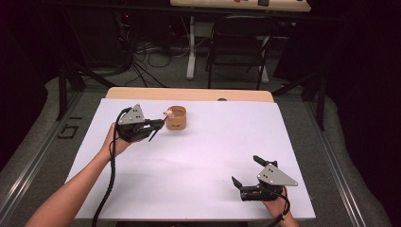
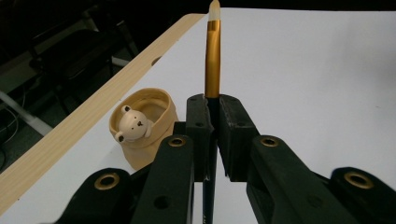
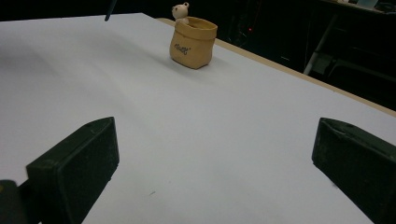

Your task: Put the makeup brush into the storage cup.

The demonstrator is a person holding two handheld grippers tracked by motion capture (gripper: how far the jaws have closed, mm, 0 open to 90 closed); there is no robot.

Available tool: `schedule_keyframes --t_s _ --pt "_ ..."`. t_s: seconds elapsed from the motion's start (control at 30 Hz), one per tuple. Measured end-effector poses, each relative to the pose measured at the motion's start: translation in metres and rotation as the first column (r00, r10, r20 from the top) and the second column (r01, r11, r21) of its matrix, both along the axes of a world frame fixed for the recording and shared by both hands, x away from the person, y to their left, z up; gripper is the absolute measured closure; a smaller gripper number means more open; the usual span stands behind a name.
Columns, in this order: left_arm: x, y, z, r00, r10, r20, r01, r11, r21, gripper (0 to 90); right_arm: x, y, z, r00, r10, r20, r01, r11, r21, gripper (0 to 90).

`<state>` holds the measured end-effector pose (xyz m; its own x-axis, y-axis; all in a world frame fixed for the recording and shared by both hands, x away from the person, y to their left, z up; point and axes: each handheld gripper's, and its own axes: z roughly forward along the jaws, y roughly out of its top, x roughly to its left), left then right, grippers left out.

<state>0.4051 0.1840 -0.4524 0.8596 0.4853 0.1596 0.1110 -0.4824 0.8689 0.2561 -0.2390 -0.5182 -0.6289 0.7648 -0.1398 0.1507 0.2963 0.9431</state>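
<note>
The left claw (image 2: 212,119) was clamped on a slim gold-banded brush with a pale tip (image 2: 213,60), at frame centre. Its dark handle was cut off below. A tan sack-shaped pot with a bear figure (image 2: 142,126) stood lower left on the white tabletop (image 2: 317,70). The right claw (image 3: 215,168) gaped, empty.

Tan sack-shaped pot (image 3: 193,43) w/ dark lettering, cream bear figure (image 2: 132,127); brush (image 2: 213,60) gold ferrule, pale tip; white tabletop (image 1: 213,156), black pads (image 2: 233,135).
</note>
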Motion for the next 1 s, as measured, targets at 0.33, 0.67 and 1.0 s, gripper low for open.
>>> schedule_keyframes --t_s 0.33,0.67,1.0 --pt "0.003 -0.003 -0.002 0.999 0.04 -0.017 -0.041 0.9979 -0.051 83.3 0.0 -0.001 0.0 0.9999 -0.008 -0.008 0.007 1.0 -0.004 0.1" --pt "0.001 -0.009 0.003 0.9969 0.079 0.005 -0.078 0.9945 -0.07 83.3 -0.001 -0.002 0.0 0.9999 -0.006 -0.008 0.006 1.0 -0.008 0.1" --pt "0.005 -0.015 0.005 0.9953 0.094 0.022 -0.092 0.991 -0.097 83.3 0.002 0.001 -0.002 0.9998 -0.009 -0.019 0.009 1.0 -0.013 0.1"
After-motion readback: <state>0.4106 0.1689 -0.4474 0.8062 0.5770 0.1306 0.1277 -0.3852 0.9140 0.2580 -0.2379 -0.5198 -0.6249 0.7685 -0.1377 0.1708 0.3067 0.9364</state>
